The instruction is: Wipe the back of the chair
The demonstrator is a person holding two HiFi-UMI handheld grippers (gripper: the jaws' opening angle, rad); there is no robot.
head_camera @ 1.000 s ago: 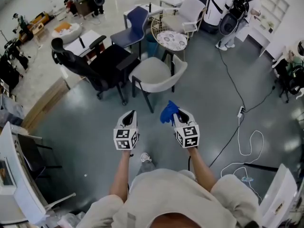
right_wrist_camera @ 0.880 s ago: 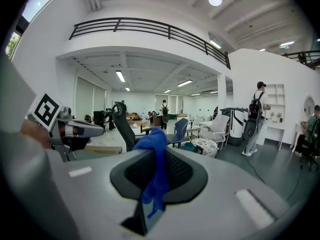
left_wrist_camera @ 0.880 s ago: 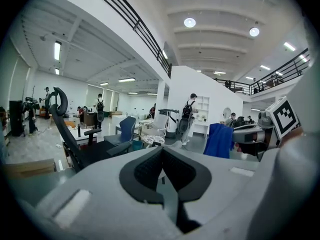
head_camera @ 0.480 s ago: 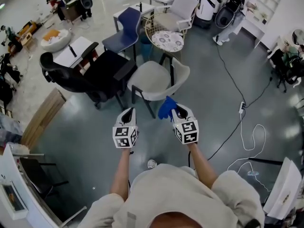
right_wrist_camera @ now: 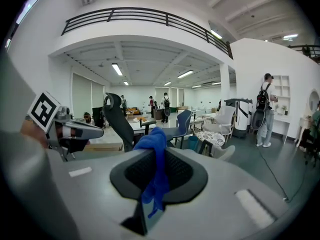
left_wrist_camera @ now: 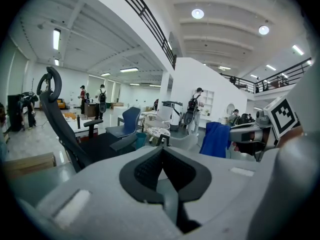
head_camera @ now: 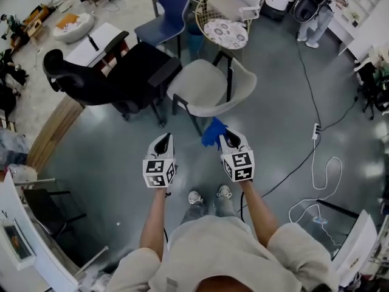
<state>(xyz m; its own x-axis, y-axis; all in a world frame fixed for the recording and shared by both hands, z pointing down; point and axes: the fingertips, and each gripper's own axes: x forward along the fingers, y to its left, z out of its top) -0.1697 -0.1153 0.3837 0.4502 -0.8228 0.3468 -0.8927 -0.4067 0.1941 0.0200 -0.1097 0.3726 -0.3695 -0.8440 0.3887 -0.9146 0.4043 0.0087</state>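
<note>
A light grey shell chair (head_camera: pixel 209 90) stands on the floor just ahead of me, its curved back (head_camera: pixel 234 105) turned toward me. My right gripper (head_camera: pixel 222 140) is shut on a blue cloth (head_camera: pixel 213 132), which bunches up past the fingertips a short way from the chair's back. In the right gripper view the blue cloth (right_wrist_camera: pixel 154 176) hangs between the closed jaws. My left gripper (head_camera: pixel 162 143) is held level beside the right one, shut with nothing in it. The left gripper view shows the grey chair (left_wrist_camera: pixel 182 141) beyond the jaws and the blue cloth (left_wrist_camera: pixel 215 140) to the right.
A black office chair (head_camera: pixel 109 81) stands left of the grey one, a blue chair (head_camera: pixel 167 17) and a round patterned table (head_camera: pixel 225 32) behind it. A power strip (head_camera: pixel 316 129) and white cable (head_camera: pixel 316 190) lie on the floor at right. People stand at the far right.
The person has stepped forward, so the grey chair is closer to both grippers. The grippers keep the same pose, the cloth still held in the right one.
</note>
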